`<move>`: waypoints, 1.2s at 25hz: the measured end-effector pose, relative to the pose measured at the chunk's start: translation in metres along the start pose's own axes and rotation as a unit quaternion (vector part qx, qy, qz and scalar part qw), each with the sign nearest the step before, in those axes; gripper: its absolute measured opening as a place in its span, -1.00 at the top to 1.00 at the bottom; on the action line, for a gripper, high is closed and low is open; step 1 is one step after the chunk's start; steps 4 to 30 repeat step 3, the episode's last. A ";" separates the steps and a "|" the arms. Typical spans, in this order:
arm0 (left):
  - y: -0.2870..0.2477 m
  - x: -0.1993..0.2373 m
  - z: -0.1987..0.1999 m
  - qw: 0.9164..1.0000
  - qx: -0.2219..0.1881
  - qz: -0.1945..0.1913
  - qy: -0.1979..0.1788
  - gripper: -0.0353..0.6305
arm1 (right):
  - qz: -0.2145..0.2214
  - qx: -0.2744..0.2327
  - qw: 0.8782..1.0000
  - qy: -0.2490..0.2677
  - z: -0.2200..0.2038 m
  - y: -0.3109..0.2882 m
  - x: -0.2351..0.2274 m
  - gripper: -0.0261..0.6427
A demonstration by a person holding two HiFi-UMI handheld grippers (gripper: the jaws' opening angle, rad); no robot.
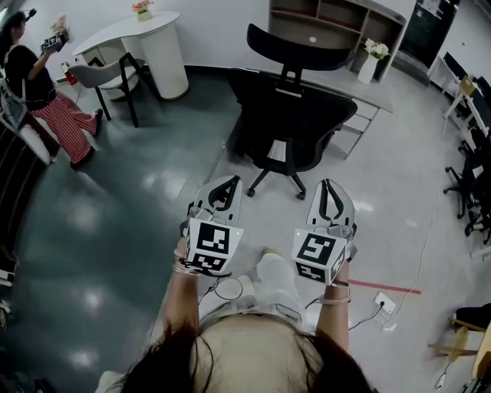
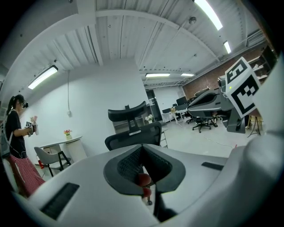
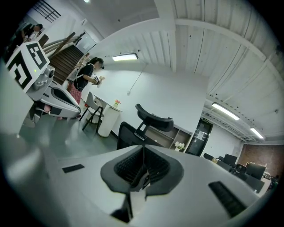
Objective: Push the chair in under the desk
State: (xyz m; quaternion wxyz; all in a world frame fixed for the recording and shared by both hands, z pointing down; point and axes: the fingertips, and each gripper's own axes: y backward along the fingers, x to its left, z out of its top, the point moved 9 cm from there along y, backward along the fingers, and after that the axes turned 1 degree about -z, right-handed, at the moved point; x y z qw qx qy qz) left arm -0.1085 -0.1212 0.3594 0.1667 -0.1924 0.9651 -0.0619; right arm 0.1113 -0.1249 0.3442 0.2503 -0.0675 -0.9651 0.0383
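A black mesh office chair [image 1: 291, 115] with a headrest stands on the floor ahead of me, its back toward me, in front of a grey desk [image 1: 360, 96]. The chair [image 2: 133, 133] also shows past the jaws in the left gripper view, and the chair [image 3: 142, 128] likewise in the right gripper view. My left gripper [image 1: 227, 184] and right gripper [image 1: 328, 186] are held side by side, a short way short of the chair's wheeled base. Both are shut with nothing between the jaws and neither touches the chair.
A white round table [image 1: 142, 38] with a grey chair [image 1: 107, 77] stands at the far left, where a person [image 1: 42, 92] stands. A shelf unit [image 1: 337, 19] is behind the desk. More office chairs [image 1: 472, 176] line the right edge. A floor socket with cable [image 1: 383, 303] lies at my right.
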 end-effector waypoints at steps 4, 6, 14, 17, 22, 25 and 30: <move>-0.006 0.001 0.002 1.000 0.001 0.005 0.004 0.85 | 0.005 0.000 1.000 0.005 -0.001 -0.006 -0.001 0.83; -0.006 0.001 0.002 1.000 0.001 0.005 0.004 0.85 | 0.005 0.000 1.000 0.005 -0.001 -0.006 -0.001 0.83; -0.006 0.001 0.002 1.000 0.001 0.005 0.004 0.85 | 0.005 0.000 1.000 0.005 -0.001 -0.006 -0.001 0.83; -0.006 0.001 0.002 1.000 0.001 0.005 0.004 0.85 | 0.005 0.000 1.000 0.005 -0.001 -0.006 -0.001 0.83; -0.006 0.001 0.002 1.000 0.001 0.005 0.004 0.85 | 0.005 0.000 1.000 0.005 -0.001 -0.006 -0.001 0.83; -0.006 0.001 0.002 1.000 0.001 0.005 0.004 0.85 | 0.005 0.000 1.000 0.005 -0.001 -0.006 -0.001 0.83; -0.006 0.001 0.002 1.000 0.001 0.005 0.004 0.85 | 0.005 0.000 1.000 0.005 -0.001 -0.006 -0.001 0.83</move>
